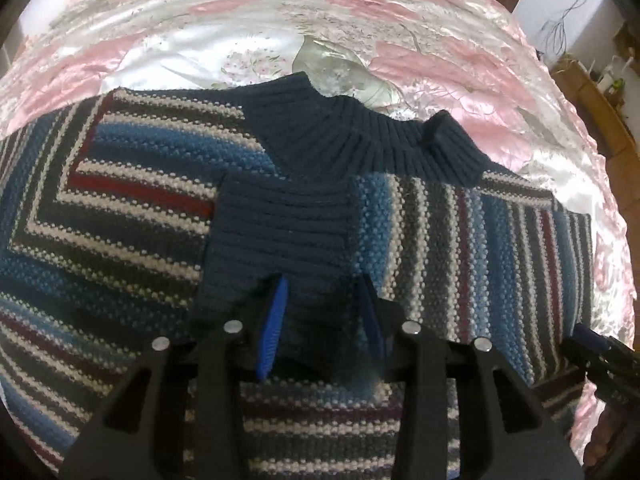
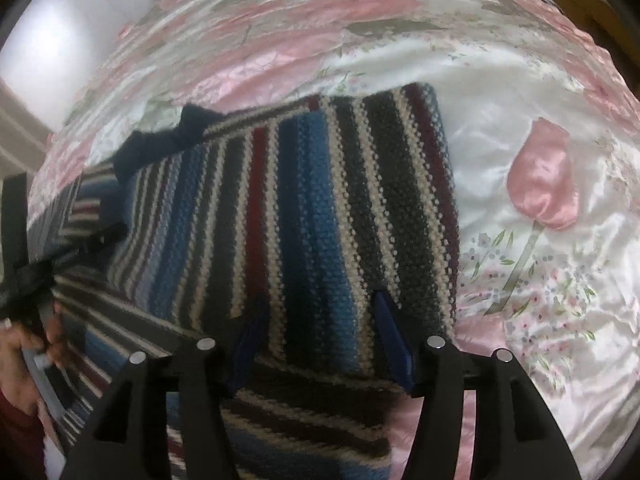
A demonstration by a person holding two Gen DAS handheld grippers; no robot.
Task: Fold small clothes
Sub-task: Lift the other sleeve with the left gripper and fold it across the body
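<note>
Both grippers, left [image 1: 322, 320] and right [image 2: 320, 344], stand with blue fingers apart, knit lying between them; whether anything is pinched, I cannot tell. A glossy pink floral satin bedspread [image 2: 540, 200] covers the bed, white wall beyond. The striped sweater [image 1: 120, 220] lies flat, sleeves folded inward (navy cuff [image 1: 280, 232] just ahead of the left fingers). No readable labels.
</note>
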